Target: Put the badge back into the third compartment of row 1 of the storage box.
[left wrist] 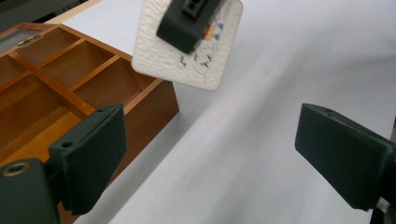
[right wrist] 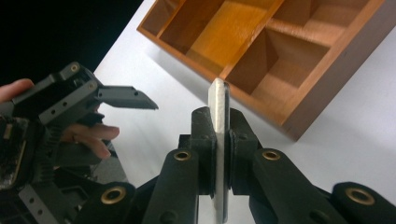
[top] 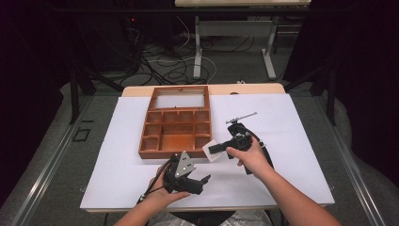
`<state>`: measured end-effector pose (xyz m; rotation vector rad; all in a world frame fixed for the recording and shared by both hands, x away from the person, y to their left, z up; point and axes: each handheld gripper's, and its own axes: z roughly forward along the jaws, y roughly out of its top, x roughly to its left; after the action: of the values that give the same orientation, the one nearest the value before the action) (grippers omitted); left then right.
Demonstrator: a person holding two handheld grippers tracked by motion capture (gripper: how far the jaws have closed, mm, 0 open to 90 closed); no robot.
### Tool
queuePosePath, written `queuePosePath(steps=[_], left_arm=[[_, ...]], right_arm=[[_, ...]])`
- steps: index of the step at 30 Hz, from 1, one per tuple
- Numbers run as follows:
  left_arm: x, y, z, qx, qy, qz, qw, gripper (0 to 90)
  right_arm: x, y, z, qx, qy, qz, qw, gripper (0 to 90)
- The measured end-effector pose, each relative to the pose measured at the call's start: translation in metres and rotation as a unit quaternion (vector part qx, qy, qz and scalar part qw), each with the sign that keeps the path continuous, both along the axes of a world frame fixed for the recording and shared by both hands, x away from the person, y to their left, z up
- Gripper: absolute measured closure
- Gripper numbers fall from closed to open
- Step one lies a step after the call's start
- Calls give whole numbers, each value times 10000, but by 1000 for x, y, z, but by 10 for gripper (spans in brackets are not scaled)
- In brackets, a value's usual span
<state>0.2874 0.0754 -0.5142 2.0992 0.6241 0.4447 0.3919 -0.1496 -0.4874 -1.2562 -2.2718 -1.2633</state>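
Your right gripper (top: 214, 150) has the white card (top: 211, 151) pinched edge-on just off the wooden tray's (top: 175, 123) near corner, probably lined up for a slot; left gripper (top: 200, 181) sits spread wide, empty, on standby.

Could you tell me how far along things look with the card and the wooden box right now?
Done: the right gripper has its jaws shut on the white card, which is off the table. In hand: the card hangs beside the near right corner of the wooden box, above the white sheet. The left gripper waits open. Left, I would guess: placing the card; every compartment in sight looks bare.
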Motion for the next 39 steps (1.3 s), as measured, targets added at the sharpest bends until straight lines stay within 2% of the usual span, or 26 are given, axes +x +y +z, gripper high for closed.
queuePosePath(steps=[2, 4, 10, 12, 14, 15, 16, 24, 25, 29, 34, 39], left_arm=[[1, 0, -1, -20, -10, 5, 10000, 71], [2, 1, -1, -20, 85, 15, 10000, 53], [6, 4, -3, -102, 160, 106, 9998, 17], [7, 5, -3, -125, 252, 123, 9995, 9], [9, 6, -4, -216, 257, 171, 9993, 6], [9, 7, -3, -163, 349, 167, 9991, 6], [9, 7, -5, -211, 317, 195, 9991, 6], [12, 13, -2, -275, 433, 153, 9986, 6], [12, 13, -2, -328, 374, 190, 9986, 6], [13, 17, 1, -324, 443, 181, 9983, 6], [12, 18, 2, -383, 407, 205, 9982, 8], [12, 20, 3, -430, 332, 223, 9983, 8]], right_arm=[[3, 1, 3, -35, -71, 1, 10000, 842], [5, 2, 7, -82, -115, -17, 9999, 842], [13, 6, 17, -149, -265, -63, 9995, 842], [15, 8, 20, -183, -311, -59, 9993, 842], [17, 10, 23, -225, -359, -69, 9991, 842], [18, 11, 25, -201, -394, -89, 9990, 842], [19, 11, 26, -239, -409, -85, 9988, 842], [30, 20, 37, -315, -597, -189, 9975, 842], [32, 21, 38, -295, -637, -212, 9973, 842], [38, 26, 42, -409, -744, -234, 9961, 842], [46, 35, 47, -450, -919, -274, 9944, 842], [54, 45, 50, -602, -1064, -275, 9921, 842]])
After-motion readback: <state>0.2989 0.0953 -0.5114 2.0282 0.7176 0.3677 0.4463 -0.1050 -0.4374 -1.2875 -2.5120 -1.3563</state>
